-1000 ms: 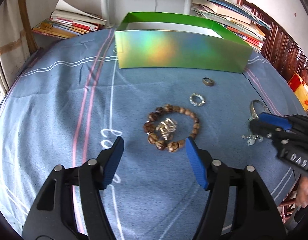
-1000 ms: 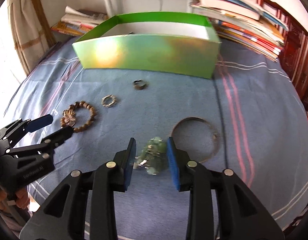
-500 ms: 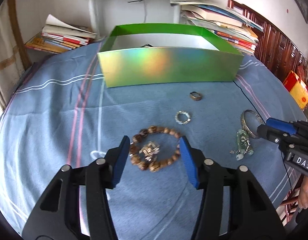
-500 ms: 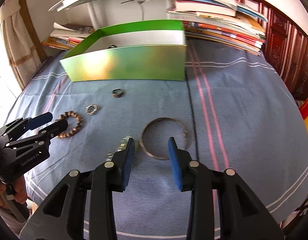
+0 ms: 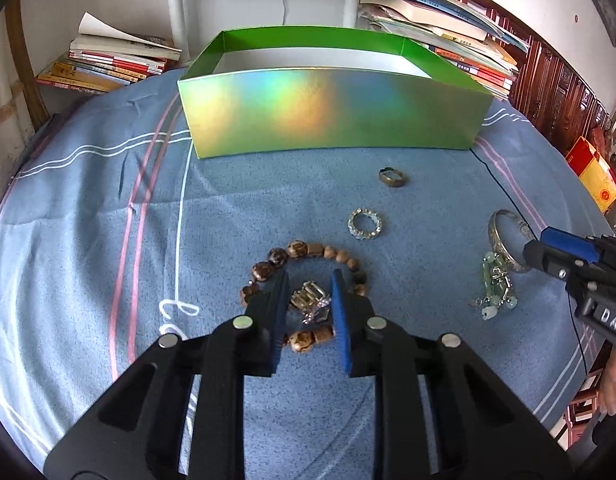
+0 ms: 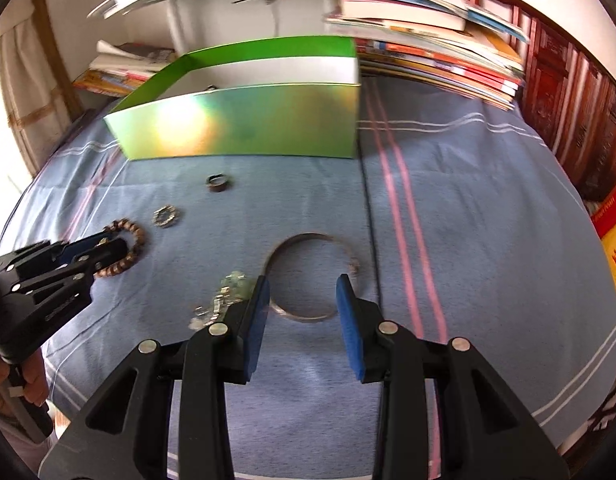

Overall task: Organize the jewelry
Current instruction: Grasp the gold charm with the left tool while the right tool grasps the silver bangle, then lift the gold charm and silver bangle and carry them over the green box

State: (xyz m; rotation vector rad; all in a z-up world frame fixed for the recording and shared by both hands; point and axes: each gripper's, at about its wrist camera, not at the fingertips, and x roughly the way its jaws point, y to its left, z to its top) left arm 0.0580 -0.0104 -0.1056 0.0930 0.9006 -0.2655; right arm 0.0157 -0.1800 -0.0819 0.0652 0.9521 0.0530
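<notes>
Toward the near edge of the bed (image 5: 87,208), the left gripper (image 5: 308,292) has its jaws narrowed around a small silver trinket (image 5: 310,300) lying inside the wooden bead bracelet (image 5: 303,252); whether the pads already pinch it cannot be told, since a gap shows on each side. To do this well, the pads should meet on the trinket alone and clear the beads, or the bracelet may drag along. A straight lift, then a carry to the green box (image 5: 328,120) at the far edge, looks best. The right gripper (image 6: 301,312) is released, jaws wide, straddling the near rim of the silver bangle (image 6: 312,276), with the green beaded charm piece (image 6: 223,296) just beside its left finger. 2 rings, a dark ring (image 5: 392,178) and a sparkling ring (image 5: 364,223), lie between bracelet and box.
</notes>
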